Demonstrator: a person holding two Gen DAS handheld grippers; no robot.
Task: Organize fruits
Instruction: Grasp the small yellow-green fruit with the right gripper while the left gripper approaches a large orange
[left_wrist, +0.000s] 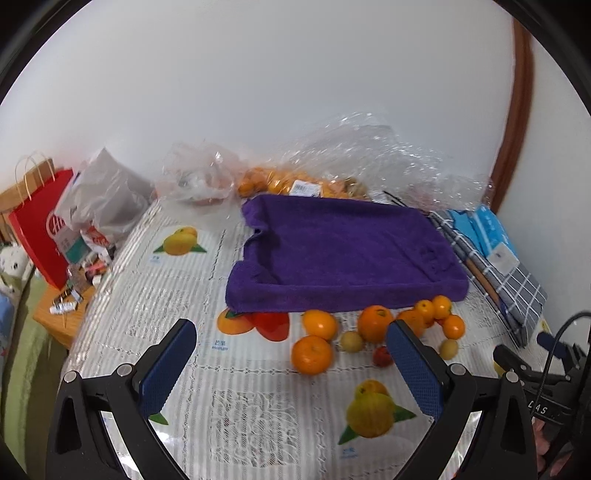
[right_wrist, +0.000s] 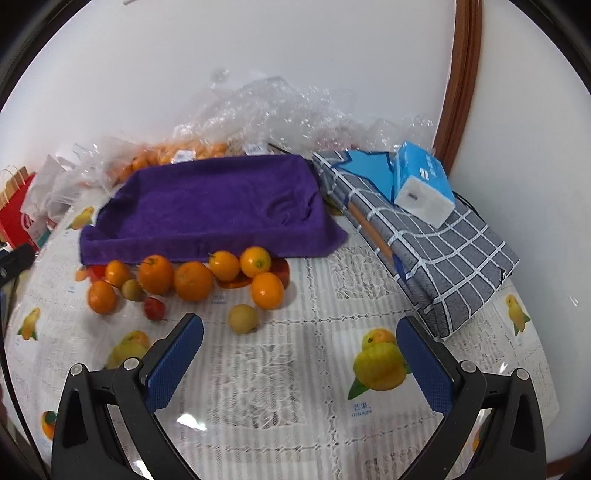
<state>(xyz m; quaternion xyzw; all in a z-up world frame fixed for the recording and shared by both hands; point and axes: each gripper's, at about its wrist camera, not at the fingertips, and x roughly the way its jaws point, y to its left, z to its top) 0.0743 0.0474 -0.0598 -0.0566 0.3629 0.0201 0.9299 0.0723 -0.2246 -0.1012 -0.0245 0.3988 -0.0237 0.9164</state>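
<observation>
Both grippers, left gripper (left_wrist: 291, 369) and right gripper (right_wrist: 299, 362), hover spread wide and empty near the loose oranges (right_wrist: 193, 280) bunched against the purple towel-lined tray (right_wrist: 221, 206), so a clumsy nudge could probably roll the small yellow fruit (right_wrist: 242, 318) off the table (right_wrist: 295, 424).

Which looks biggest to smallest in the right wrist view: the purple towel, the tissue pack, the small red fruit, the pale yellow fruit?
1. purple towel
2. tissue pack
3. pale yellow fruit
4. small red fruit

The last two are close in size, and the yellow one sits nearer the camera, so their order is unsure.
</observation>
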